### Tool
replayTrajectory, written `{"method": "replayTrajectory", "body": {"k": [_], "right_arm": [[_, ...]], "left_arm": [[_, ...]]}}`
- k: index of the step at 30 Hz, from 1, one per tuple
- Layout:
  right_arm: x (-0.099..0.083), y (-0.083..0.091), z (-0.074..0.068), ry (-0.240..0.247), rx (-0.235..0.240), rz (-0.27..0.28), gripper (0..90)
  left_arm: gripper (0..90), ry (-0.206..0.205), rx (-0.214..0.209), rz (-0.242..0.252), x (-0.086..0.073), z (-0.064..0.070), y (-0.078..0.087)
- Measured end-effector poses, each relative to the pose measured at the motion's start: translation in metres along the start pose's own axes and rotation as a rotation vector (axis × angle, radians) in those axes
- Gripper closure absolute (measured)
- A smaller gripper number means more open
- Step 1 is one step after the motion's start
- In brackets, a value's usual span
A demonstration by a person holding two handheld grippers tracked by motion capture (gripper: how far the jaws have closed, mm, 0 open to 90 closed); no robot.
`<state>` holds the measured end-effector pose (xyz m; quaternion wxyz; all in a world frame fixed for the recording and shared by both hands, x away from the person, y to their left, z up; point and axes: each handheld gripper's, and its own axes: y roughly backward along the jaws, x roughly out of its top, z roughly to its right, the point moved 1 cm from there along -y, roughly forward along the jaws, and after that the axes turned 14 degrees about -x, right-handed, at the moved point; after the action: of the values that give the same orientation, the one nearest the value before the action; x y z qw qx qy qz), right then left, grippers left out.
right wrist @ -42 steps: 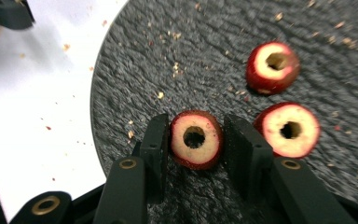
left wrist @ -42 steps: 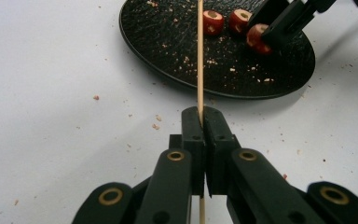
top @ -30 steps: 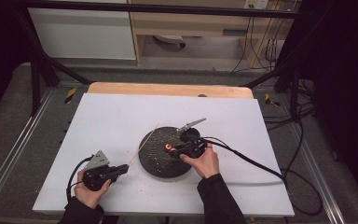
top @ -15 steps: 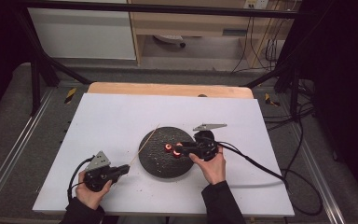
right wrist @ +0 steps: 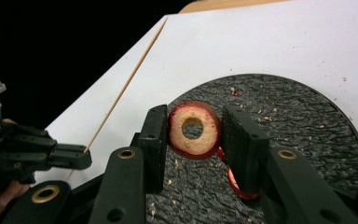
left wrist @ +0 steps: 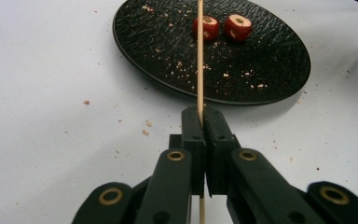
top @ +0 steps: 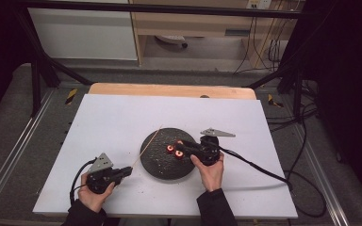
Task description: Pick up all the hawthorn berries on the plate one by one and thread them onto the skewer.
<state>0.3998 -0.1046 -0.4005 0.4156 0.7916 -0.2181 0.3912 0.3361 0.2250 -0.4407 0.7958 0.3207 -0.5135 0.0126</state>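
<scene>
Two red fruit slices with cored centres sit on the plate (top: 167, 165) at mid-table. The near slice (right wrist: 195, 129) stands on edge between the jaws of the right gripper (right wrist: 193, 133); the jaws flank its skin closely on both sides, but whether they are pressing it cannot be told. The second slice (right wrist: 233, 179) lies just behind. The slices look light, soft and easily crushed, so they are best held by the rim, leaving the hole free. The left gripper (left wrist: 204, 122), at near left, is clenched on a thin, stiff, brittle skewer (left wrist: 200, 56) whose tip points over the plate.
</scene>
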Motion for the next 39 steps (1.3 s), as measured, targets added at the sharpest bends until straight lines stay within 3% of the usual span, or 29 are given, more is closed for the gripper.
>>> {"method": "replayTrajectory", "body": {"k": [28, 39], "right_arm": [[0.008, -0.011, -0.003, -0.194, 0.029, 0.252, 62.6], [0.015, -0.013, 0.0, -0.233, 0.03, 0.343, 62.6]], "left_arm": [[88.1, 0.01, 0.013, 0.017, 0.001, 0.009, -0.009], [88.1, 0.005, 0.015, 0.032, 0.003, 0.016, -0.013]]}}
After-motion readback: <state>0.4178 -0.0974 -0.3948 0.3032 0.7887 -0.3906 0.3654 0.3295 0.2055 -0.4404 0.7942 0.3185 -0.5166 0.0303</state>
